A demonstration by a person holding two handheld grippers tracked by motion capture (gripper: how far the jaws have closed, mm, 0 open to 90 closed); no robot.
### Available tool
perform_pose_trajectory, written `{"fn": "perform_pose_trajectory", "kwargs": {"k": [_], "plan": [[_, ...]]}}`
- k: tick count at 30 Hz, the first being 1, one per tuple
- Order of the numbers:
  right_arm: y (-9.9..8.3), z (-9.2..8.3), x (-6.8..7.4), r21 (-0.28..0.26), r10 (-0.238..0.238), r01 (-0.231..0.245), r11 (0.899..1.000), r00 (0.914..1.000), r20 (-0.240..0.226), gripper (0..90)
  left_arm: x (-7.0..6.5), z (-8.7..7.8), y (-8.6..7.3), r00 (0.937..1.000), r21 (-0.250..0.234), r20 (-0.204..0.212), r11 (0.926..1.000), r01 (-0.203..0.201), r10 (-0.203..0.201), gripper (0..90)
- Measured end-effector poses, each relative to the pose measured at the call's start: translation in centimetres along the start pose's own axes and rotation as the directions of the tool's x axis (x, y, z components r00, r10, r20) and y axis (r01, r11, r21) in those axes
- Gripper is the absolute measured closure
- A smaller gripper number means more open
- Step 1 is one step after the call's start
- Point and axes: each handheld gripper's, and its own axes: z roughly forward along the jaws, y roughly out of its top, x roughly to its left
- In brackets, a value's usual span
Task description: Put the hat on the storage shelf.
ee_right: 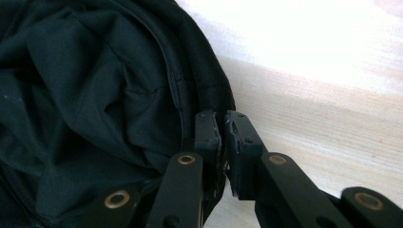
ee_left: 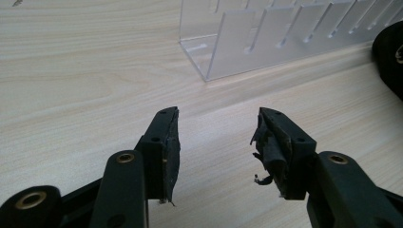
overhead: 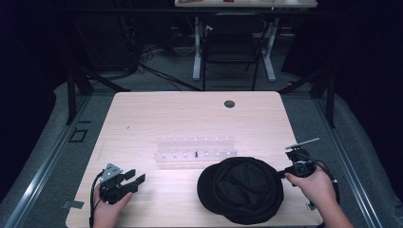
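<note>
1. The right gripper point(ee_right: 222, 137), nearest the camera in its own view, has its jaws nearly together at the rim of the black cap point(ee_right: 85, 95); whether the pads press the rim I cannot tell.
2. The cap lies upside down on the wooden table point(overhead: 157, 111), near its front right edge.
3. The left gripper point(ee_left: 216, 142) rests open and empty at front left.
4. A clear plastic rack point(overhead: 195, 148) stands behind the cap.

The right gripper point(ee_right: 222, 124) has its jaws nearly together at the rim of the black hat point(ee_right: 85, 95), one jaw inside the rim, the other outside over the wooden table point(ee_right: 323, 95).
</note>
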Motion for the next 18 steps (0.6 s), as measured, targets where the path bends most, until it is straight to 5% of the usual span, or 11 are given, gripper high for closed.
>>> {"fn": "perform_pose_trajectory", "kwargs": {"k": [18], "plan": [[-0.1, 2.1, -1.4, 0.072, 0.045, -0.039, 0.997, 0.9946, -0.094, 81.7, 0.1, 0.0, -0.1, 1.0, 0.001, -0.004, 1.0, 0.003, -0.003, 50.1]]}}
